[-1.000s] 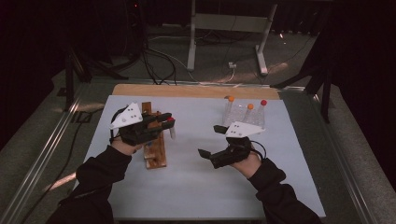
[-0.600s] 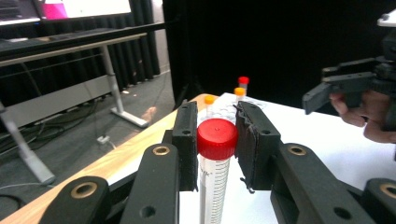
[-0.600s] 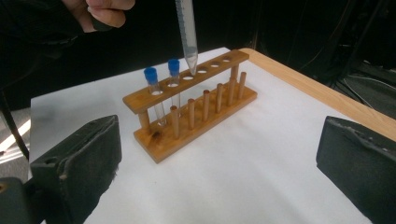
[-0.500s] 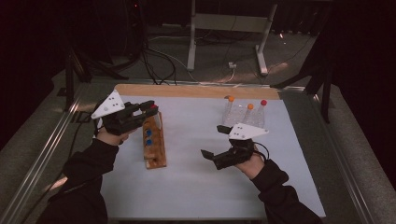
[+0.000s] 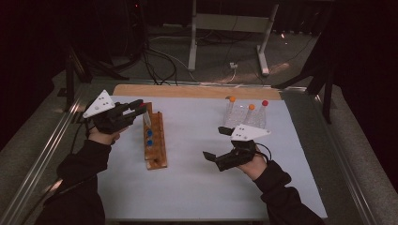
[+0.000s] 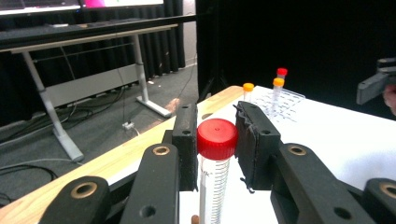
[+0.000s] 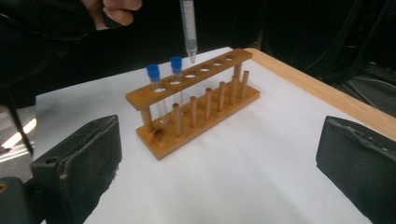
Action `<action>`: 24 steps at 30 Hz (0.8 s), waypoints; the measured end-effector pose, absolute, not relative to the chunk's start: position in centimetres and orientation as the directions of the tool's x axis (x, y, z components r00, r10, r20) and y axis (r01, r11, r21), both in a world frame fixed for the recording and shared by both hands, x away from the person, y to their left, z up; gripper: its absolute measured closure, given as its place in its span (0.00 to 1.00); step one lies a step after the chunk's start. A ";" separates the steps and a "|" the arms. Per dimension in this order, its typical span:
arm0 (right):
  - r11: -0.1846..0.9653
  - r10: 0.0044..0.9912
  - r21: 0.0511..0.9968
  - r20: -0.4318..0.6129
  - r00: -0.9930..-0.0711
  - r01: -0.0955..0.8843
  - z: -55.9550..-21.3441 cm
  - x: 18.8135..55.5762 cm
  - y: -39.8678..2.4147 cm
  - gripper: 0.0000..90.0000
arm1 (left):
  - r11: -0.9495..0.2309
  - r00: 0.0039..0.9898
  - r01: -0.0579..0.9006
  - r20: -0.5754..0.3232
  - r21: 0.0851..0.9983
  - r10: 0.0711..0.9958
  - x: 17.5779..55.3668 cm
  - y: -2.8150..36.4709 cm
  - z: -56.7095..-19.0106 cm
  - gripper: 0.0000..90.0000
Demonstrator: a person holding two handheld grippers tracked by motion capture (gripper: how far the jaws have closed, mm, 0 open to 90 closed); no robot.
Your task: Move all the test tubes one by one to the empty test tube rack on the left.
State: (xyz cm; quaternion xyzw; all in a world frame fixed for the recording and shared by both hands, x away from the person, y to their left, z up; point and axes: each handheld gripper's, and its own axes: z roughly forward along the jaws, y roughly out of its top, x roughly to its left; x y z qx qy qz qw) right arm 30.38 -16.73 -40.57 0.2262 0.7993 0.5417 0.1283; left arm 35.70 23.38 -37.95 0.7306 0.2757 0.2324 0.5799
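My left gripper (image 5: 140,110) is shut on a red-capped tube (image 6: 216,140) just under its cap. The tube (image 7: 188,28) hangs upright with its pointed tip a little above the top bar of the wooden rack (image 5: 156,146), over the open holes past the blue tubes. Two blue-capped tubes (image 7: 153,72) stand in the rack's (image 7: 196,107) near-end holes. My right gripper (image 5: 216,143) rests open to the right of the rack, nothing between its wide-apart pads (image 7: 88,154).
A clear plastic rack (image 5: 244,116) at the back right holds two orange-capped tubes and a red-capped one (image 6: 281,72). White paper (image 5: 197,187) covers the table, and a wooden strip (image 5: 197,91) runs along its far edge. Desk legs and cables lie beyond.
My left gripper has moved left and toward the rack's far end, carrying the red-capped tube. The right gripper has stayed put.
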 end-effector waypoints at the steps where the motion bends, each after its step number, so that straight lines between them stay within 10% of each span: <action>1: 0.312 0.500 0.923 0.040 -0.865 0.223 -40.6 30.4 -16.7 0.00 | -0.170 0.737 0.138 0.014 0.976 0.676 35.8 23.5 -38.1 0.80; 24: 0.331 0.513 0.915 0.029 -0.858 0.230 -40.8 30.4 -16.9 0.00 | -0.178 0.718 0.215 -0.032 0.960 0.696 36.2 23.5 -42.8 0.80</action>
